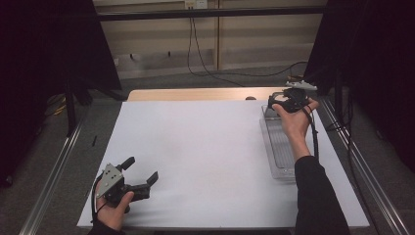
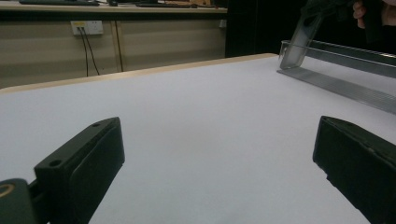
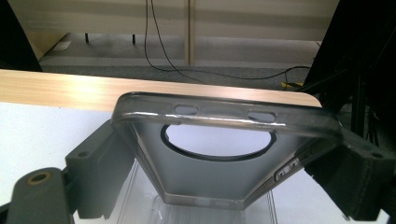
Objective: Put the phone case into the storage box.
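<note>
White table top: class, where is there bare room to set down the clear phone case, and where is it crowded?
The broad patch of the white table top between the left gripper and the clear tray is bare. The right edge is crowded: there the right gripper holds the phone case above the tray's far end.

L gripper [image 1: 139, 172] low near front edge, jaws wide apart; R gripper [image 1: 281, 100] extended far fwd, jaws clamped.

Black tools [image 1: 142, 178], black sleeve [image 1: 318, 196]
</note>
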Available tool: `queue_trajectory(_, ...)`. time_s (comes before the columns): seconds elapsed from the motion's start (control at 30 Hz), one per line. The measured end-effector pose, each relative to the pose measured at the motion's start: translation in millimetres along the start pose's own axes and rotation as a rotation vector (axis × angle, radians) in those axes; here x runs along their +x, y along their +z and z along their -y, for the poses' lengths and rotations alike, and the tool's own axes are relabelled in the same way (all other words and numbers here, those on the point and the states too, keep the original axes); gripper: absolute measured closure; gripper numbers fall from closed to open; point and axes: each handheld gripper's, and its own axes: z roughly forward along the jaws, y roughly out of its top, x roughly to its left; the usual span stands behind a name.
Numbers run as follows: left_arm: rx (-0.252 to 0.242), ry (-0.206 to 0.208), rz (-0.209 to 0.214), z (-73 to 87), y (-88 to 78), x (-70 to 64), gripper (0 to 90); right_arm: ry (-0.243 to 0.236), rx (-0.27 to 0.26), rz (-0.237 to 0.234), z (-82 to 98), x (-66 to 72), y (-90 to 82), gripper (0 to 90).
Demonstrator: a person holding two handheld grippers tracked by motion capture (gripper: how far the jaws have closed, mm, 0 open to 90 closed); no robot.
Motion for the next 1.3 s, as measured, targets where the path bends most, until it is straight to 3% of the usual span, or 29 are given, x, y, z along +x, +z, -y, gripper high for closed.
queue_trajectory(0.23,-0.001,0.001,-0.004,-0.2,-0.9,0.6,2.0,0.011,0.007,0.014,-3.7,0.8,3.6,11.7)
queue_trajectory(0.57,-0.002,-0.005,-0.003,0.0,-1.1,0.6,2.0,-0.009,0.003,0.030,-6.0,5.9,9.8,11.7)
queue_trajectory(0.9,-0.001,0.000,-0.002,0.2,-1.2,1.4,2.2,0.006,-0.029,0.048,-5.4,5.9,16.7,11.6)
queue_trajectory(1.3,0.000,0.000,-0.003,0.2,-0.9,1.2,2.2,0.002,-0.041,0.004,-4.8,0.4,20.0,11.6)
